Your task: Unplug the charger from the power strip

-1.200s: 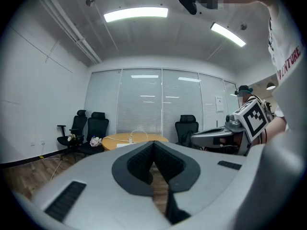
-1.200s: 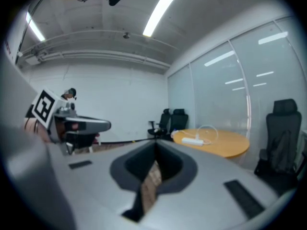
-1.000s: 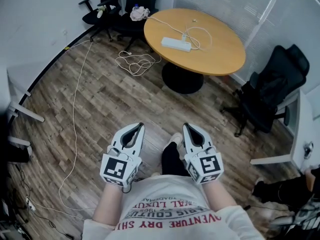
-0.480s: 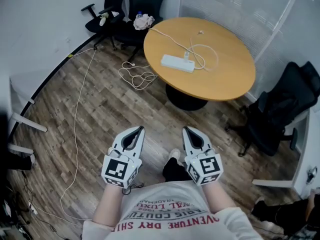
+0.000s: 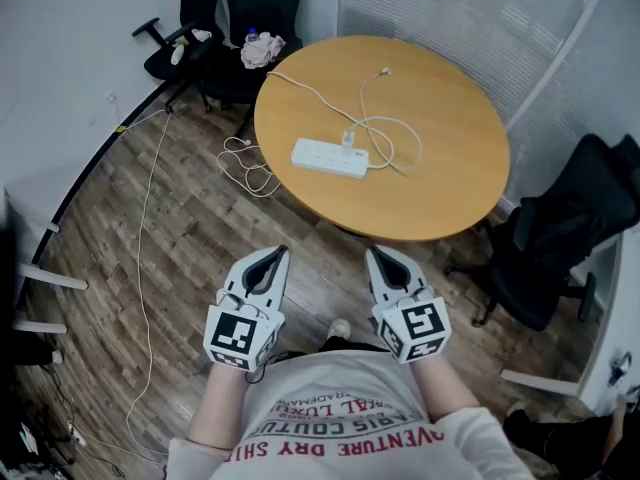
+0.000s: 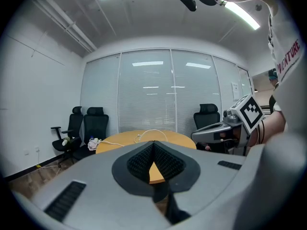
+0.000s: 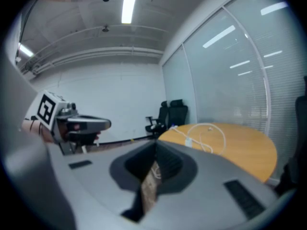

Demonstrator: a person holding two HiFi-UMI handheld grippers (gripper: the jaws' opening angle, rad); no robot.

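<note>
A white power strip (image 5: 329, 157) lies on a round wooden table (image 5: 450, 188), with a small white charger (image 5: 349, 139) plugged into its top. The charger's thin white cable (image 5: 385, 138) loops over the tabletop beside it. My left gripper (image 5: 276, 253) and right gripper (image 5: 371, 253) are held side by side close to my chest, short of the table's near edge, both shut with nothing in them. In the left gripper view the table (image 6: 115, 140) shows beyond the shut left gripper (image 6: 154, 143). The right gripper view shows the charger (image 7: 190, 142) and cable on the table (image 7: 244, 145).
The strip's lead runs off the table's far left and lies coiled on the wooden floor (image 5: 245, 168). Two black office chairs (image 5: 225, 18) stand in the far corner, another (image 5: 560, 238) to the table's right. A glass wall with blinds (image 5: 480, 8) closes the far side.
The table and power strip have come nearer and sit lower in the head view. Both grippers keep the same shut pose in front of my chest.
</note>
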